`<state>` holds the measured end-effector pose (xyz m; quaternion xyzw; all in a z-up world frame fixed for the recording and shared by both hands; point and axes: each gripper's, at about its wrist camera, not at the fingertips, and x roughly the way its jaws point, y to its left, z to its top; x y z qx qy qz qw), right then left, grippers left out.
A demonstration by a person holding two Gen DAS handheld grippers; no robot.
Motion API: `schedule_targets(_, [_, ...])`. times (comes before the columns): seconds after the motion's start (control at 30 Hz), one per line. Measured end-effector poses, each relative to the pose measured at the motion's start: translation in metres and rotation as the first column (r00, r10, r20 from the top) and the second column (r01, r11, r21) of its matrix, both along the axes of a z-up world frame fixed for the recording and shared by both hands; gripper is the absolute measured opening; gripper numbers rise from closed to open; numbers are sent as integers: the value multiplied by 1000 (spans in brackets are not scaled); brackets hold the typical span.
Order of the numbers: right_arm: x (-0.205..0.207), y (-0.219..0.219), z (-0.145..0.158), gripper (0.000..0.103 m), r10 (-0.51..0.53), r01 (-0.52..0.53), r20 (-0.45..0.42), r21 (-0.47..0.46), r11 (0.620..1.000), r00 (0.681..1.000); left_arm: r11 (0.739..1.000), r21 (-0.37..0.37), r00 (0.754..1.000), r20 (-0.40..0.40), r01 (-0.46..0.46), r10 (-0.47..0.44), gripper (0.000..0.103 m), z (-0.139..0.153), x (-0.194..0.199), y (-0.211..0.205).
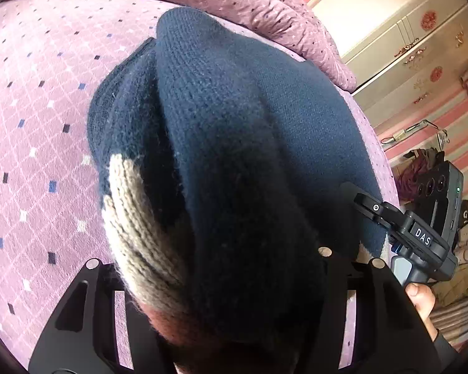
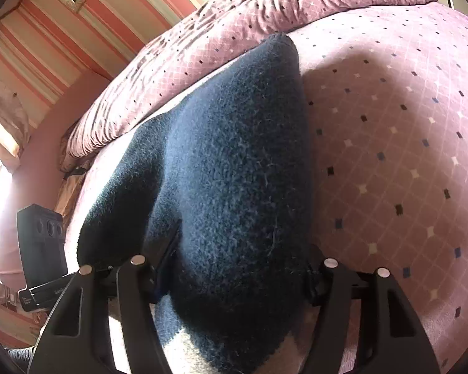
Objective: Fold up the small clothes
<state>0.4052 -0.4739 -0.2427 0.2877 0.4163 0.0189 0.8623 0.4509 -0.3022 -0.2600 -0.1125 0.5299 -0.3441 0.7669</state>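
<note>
Both grippers, left gripper (image 1: 221, 280) and right gripper (image 2: 231, 280), look clamped on bunched edges of the navy knit sweater (image 1: 234, 131), holding it draped above the pink bedspread (image 1: 40, 109), likely so both edges carry over together for a fold.

A navy knitted garment (image 1: 234, 143) with a beige ribbed patch and a reddish band near its lower edge is hanging in bunched folds above the pink bedspread, its fuzzy dark side (image 2: 227, 162) showing in the right wrist view.
</note>
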Motion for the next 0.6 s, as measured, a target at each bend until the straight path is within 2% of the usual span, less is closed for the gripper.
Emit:
schedule_targets(0.1, [-3, -3, -3, 66, -1, 1, -4, 26, 1000, 1000, 1000, -8, 1000, -8, 0, 0, 65, -1, 4, 2])
schedule_targets(0.23, [-24, -21, -3, 74, -1, 2, -20, 73, 997, 1000, 1000, -22, 998, -60, -6, 4, 89, -5, 5, 16])
schedule_targets(0.37, [-40, -28, 8, 79, -25, 27, -23, 71, 997, 999, 999, -33, 999, -49, 15, -16, 96, 1, -3, 34])
schedule_targets(0.43, [-50, -29, 21, 92, -48, 48, 7, 45, 998, 999, 1000, -11, 999, -36, 17, -18, 99, 3, -8, 45])
schedule_targets(0.53, [-62, -28, 50, 99, -89, 91, 57, -35, 995, 994, 999, 44, 1000, 8, 17, -17, 100, 20, -16, 58])
schedule_targets(0.6, [-66, -23, 67, 99, -103, 111, 62, -145, 983, 993, 994, 106, 997, 72, 9, -17, 100, 38, -23, 65])
